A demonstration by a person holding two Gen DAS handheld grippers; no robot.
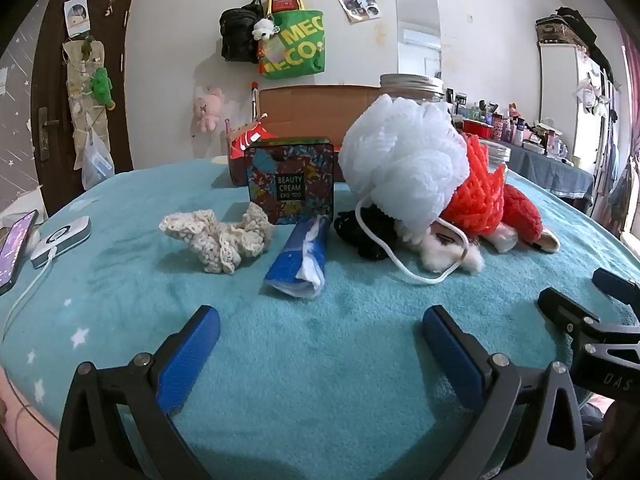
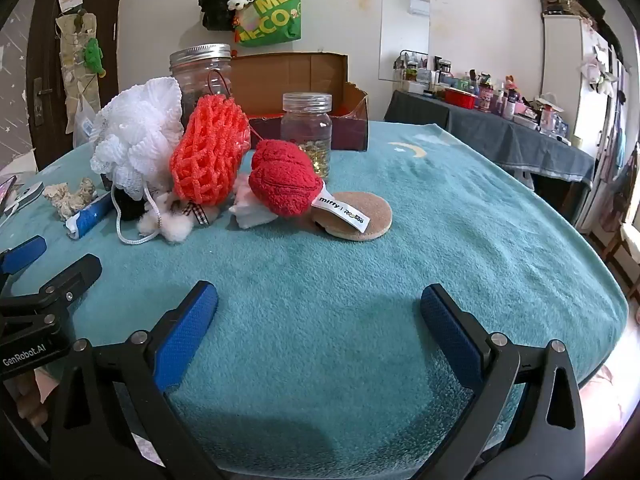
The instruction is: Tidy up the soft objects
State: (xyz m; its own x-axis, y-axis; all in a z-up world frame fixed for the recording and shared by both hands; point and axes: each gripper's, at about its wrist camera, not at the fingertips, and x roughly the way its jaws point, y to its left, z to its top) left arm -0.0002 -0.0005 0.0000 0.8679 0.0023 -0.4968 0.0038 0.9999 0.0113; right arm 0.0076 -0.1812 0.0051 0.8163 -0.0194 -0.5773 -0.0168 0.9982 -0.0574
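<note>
Soft things lie on a teal blanket (image 1: 320,360). A white bath pouf (image 1: 404,160) rests on an orange knit piece (image 1: 478,192) and a red plush (image 1: 520,210), with a black scrunchie (image 1: 368,232) beside them. A cream crochet scrunchie (image 1: 218,238) and a blue tissue pack (image 1: 300,260) lie to the left. In the right wrist view I see the pouf (image 2: 136,136), orange knit (image 2: 210,156), red plush (image 2: 284,178) with a "miffy" tag, and a cork coaster (image 2: 360,214). My left gripper (image 1: 320,352) and right gripper (image 2: 318,328) are open and empty, short of the objects.
A patterned tin (image 1: 290,180) stands in front of an open cardboard box (image 1: 316,108). Two glass jars (image 2: 306,132) (image 2: 202,68) stand by the box. A phone (image 1: 16,248) and a charger (image 1: 60,236) lie at the left edge. A cluttered side table (image 2: 500,136) stands at the right.
</note>
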